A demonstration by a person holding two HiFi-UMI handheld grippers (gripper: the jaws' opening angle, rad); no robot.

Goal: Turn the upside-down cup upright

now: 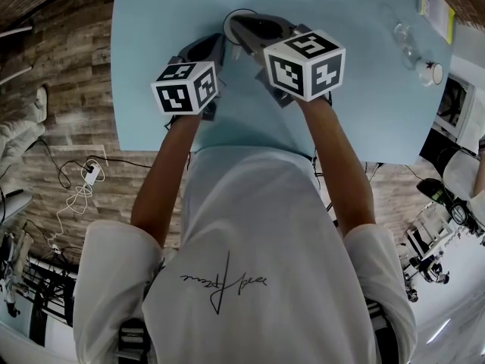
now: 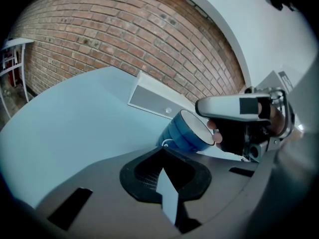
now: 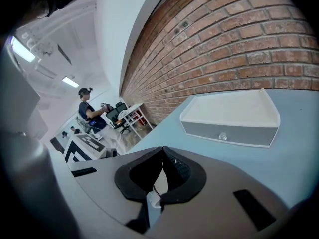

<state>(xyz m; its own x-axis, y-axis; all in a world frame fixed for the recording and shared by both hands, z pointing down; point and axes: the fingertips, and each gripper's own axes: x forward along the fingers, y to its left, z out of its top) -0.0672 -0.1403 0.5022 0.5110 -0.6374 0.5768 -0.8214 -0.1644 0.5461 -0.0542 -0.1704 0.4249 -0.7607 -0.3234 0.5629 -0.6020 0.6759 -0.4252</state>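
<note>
cup (image 2: pixel 185 132): blue, white inside, tilted over the light-blue tabletop (image 2: pixel 75 128), mouth facing up and sideways | right claw (image 3: pixel 160 166): clamped on the cup's rim | left claw (image 2: pixel 162 156): jaws together, empty, just beside the cup's lower end

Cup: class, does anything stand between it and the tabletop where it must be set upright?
Nothing visible does. The right gripper holds the cup tilted by its rim over bare table. The white tray lies farther back by the wall, and the left gripper is beside the cup, shut and empty.
</note>
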